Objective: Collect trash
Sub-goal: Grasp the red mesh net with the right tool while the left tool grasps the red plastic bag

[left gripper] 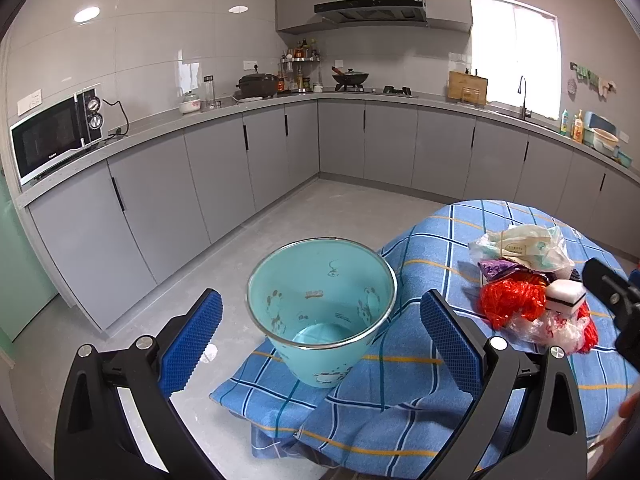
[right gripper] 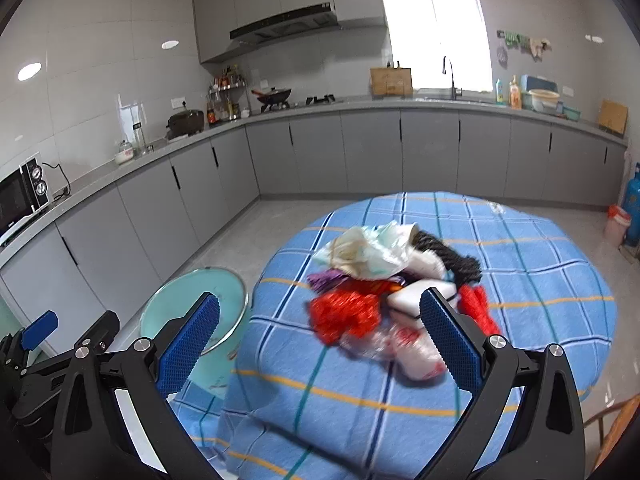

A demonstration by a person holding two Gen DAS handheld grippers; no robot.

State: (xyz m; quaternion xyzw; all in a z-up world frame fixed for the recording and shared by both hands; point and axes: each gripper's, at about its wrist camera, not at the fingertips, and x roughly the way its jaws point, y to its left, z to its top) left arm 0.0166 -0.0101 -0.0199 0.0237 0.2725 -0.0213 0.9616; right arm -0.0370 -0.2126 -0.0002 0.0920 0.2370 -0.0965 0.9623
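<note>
Two grippers are in play, both with jaws spread wide and nothing between the blue pads. The left gripper hangs over one teal bin, whose open mouth sits between the fingers without touching them. The right gripper hangs above the near edge of the table, facing the trash pile.

There is one round table under a blue checked cloth, and one pile on it. In the pile can be counted: one pale crumpled bag at the far side, one purple scrap, one red mesh wad, one white block with a dark band, and one clear wrapper with red print. A second red piece and a black fuzzy strip show in the right wrist view.

The right wrist view is blurred over the pile, so its pieces run together there. The bin's base is hidden by cloth folds bunched around it; the left fingers cover part of the bin in the right wrist view. In the left wrist view the right gripper is cut off at the frame's edge and covers the pile's right side.

Around stand grey cabinets in an L, one microwave, one wok on the hob, one tap under the window, and one blue gas cylinder. The bin stands just beside the table on its left.
</note>
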